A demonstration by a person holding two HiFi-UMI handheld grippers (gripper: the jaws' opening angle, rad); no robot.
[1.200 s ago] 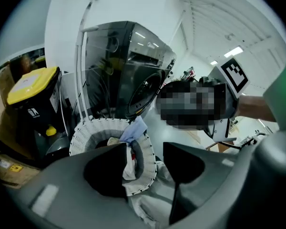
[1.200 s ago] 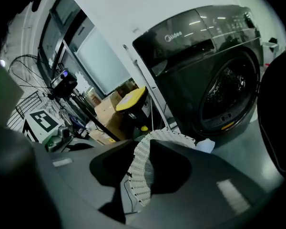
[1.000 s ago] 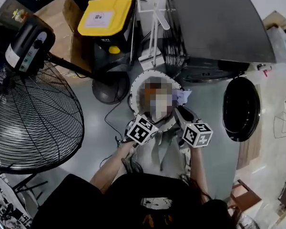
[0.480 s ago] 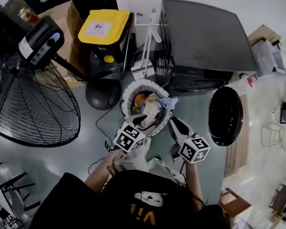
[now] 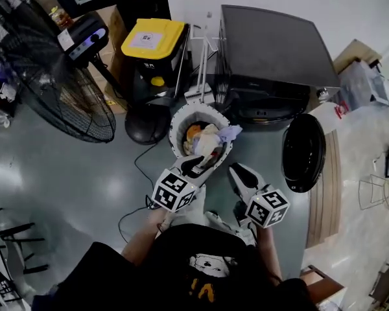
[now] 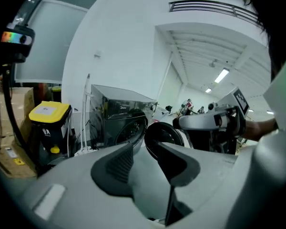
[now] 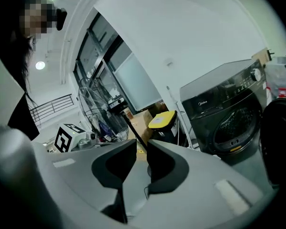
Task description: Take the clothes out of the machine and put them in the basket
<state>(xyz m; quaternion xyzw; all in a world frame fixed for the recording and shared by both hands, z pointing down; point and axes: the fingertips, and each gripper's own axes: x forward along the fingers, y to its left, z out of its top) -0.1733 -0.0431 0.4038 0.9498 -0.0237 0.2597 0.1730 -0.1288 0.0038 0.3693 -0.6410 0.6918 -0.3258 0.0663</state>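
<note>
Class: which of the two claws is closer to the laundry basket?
The left claw: its tips overlap the near rim of the basket, while the right claw hangs off to the side, apart from it.

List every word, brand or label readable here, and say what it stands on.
"Midea", faint: front panel of the washing machine.
White label on the yellow lid: too small to read.
Orange print on the person's shirt: partly hidden, unreadable.
Label on the head of the fan: too blurred to read.

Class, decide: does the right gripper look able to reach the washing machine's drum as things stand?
Probably yes: the door stands open and nothing lies between the right gripper and drum.
</note>
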